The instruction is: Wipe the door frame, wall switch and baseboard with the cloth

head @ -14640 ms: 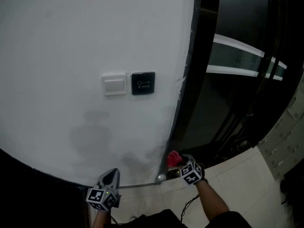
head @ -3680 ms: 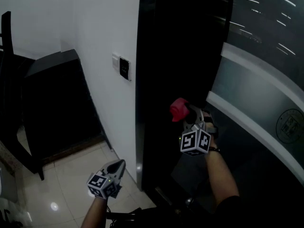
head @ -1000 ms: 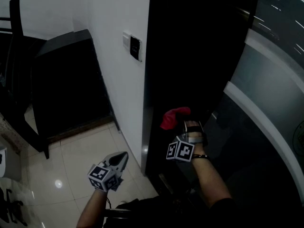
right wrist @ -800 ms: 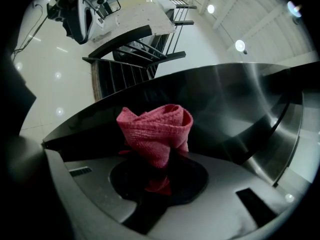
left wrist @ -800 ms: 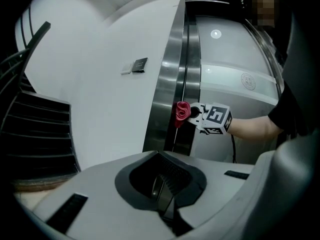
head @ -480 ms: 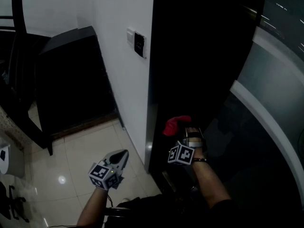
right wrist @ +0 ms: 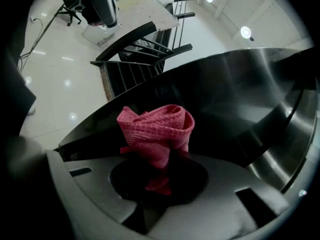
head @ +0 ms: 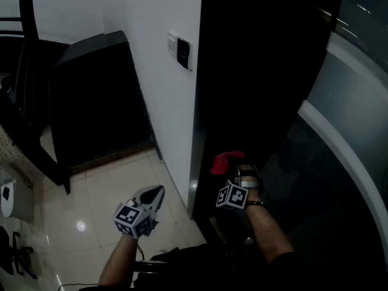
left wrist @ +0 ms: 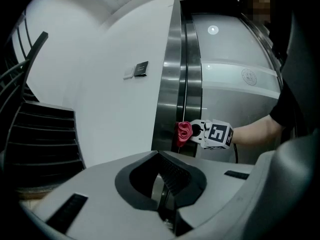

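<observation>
My right gripper (head: 233, 170) is shut on a bunched red cloth (head: 225, 161) and holds it against the dark metal door frame (head: 203, 114), low down near the floor. In the right gripper view the cloth (right wrist: 156, 129) sticks out of the jaws and touches the shiny frame (right wrist: 240, 99). My left gripper (head: 157, 191) hangs shut and empty over the tiled floor, left of the frame. The left gripper view shows the cloth (left wrist: 183, 133) on the steel frame (left wrist: 172, 84). The white wall switch (head: 173, 41) and the black exit button (head: 183, 52) sit high on the white wall.
A black cabinet (head: 91, 96) stands against the wall on the left, with a dark chair (head: 24, 71) beside it. Pale glossy floor tiles (head: 97, 199) lie below. A glass door with a frosted band (head: 345, 138) fills the right side.
The right gripper has slid the cloth a little down the door frame. The head view has shifted, so the switch sits further right. The left gripper has hardly moved.
</observation>
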The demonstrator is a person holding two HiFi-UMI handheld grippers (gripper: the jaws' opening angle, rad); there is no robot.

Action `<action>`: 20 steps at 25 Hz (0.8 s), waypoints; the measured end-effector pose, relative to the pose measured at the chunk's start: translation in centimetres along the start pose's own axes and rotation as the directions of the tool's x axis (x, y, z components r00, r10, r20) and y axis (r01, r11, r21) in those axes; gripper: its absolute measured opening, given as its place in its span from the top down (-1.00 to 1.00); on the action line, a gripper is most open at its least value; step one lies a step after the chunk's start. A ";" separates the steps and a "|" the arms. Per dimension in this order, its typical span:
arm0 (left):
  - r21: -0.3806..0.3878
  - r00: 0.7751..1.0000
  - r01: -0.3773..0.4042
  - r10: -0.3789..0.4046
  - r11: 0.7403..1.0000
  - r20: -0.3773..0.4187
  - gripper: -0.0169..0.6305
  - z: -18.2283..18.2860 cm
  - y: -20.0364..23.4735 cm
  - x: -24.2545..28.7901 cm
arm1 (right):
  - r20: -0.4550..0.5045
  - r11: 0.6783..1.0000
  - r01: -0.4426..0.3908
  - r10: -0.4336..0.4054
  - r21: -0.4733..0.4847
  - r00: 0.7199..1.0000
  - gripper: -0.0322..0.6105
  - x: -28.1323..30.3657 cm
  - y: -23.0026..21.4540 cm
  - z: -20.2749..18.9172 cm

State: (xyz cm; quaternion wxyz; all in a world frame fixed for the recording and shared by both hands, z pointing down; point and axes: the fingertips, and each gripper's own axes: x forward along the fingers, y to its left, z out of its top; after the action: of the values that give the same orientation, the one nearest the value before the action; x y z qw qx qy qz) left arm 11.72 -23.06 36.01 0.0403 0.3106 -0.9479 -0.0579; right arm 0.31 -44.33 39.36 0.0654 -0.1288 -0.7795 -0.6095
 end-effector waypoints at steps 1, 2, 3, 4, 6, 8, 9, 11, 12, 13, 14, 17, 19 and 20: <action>0.001 1.000 -0.005 0.005 1.000 0.000 0.97 0.0 0.1 -0.1 | -0.005 1.000 -0.012 0.012 -0.005 1.000 0.72 0.1 0.5 -0.2; -0.002 1.000 -0.010 0.010 1.000 0.001 0.97 -0.1 0.3 -0.3 | -0.011 1.000 -0.028 0.028 -0.011 1.000 0.72 0.3 1.1 -0.4; -0.007 1.000 -0.017 0.017 1.000 0.002 0.97 -0.1 0.5 -0.4 | -0.019 0.999 -0.048 0.048 -0.017 0.999 0.72 0.5 1.8 -0.6; -0.012 1.000 -0.023 0.023 1.000 0.003 0.97 -0.1 0.6 -0.6 | -0.026 0.997 -0.069 0.068 -0.018 0.997 0.72 0.7 2.6 -0.8; -0.018 0.999 -0.034 0.034 0.999 0.004 0.97 -0.2 0.9 -1.1 | -0.033 0.996 -0.093 0.093 0.003 0.995 0.72 1.1 4.0 -1.1; -0.016 0.999 -0.045 0.045 0.999 0.005 0.97 -0.2 1.2 -1.5 | -0.032 0.996 -0.086 0.087 0.025 0.996 0.72 1.3 4.4 -1.4; -0.014 0.999 -0.051 0.051 0.999 0.007 0.97 -0.1 1.3 -1.7 | -0.032 0.997 -0.079 0.080 0.025 0.996 0.72 1.4 4.2 -1.4; -0.014 0.998 -0.064 0.064 0.998 0.009 0.97 0.0 1.6 -2.1 | -0.031 0.997 -0.074 0.075 0.016 0.997 0.72 1.5 4.2 -1.4; -0.015 0.998 -0.068 0.069 0.998 0.009 0.97 -0.1 1.7 -2.3 | -0.031 0.997 -0.075 0.075 0.014 0.997 0.72 1.5 4.2 -1.4; -0.017 0.997 -0.072 0.072 0.997 0.008 0.97 -0.2 1.7 -2.5 | -0.029 0.997 -0.076 0.076 0.019 0.997 0.72 1.6 4.4 -1.4; -0.021 0.997 -0.075 0.075 0.997 0.008 0.97 -0.3 1.6 -2.7 | -0.023 0.996 -0.076 0.077 0.036 0.997 0.72 1.6 4.7 -1.4; -0.039 0.996 -0.084 0.085 0.996 0.016 0.97 -0.4 1.5 -2.9 | -0.008 0.992 -0.092 0.093 0.084 0.996 0.72 1.9 5.5 -1.4; -0.044 0.996 -0.084 0.085 0.996 0.024 0.97 -0.3 1.3 -2.8 | -0.019 0.990 -0.129 0.130 0.051 0.991 0.72 2.0 6.1 -1.7; -0.040 0.996 -0.081 0.082 0.996 0.024 0.97 -0.2 1.2 -2.8 | -0.024 0.988 -0.150 0.151 0.043 0.988 0.72 2.1 6.6 -1.7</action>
State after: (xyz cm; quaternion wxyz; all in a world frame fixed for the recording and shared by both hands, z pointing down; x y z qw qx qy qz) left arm 13.32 -20.50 36.27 0.0364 0.2701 -0.9589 -0.0790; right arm 0.02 -44.24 46.47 0.1244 -0.1779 -0.7789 -0.5884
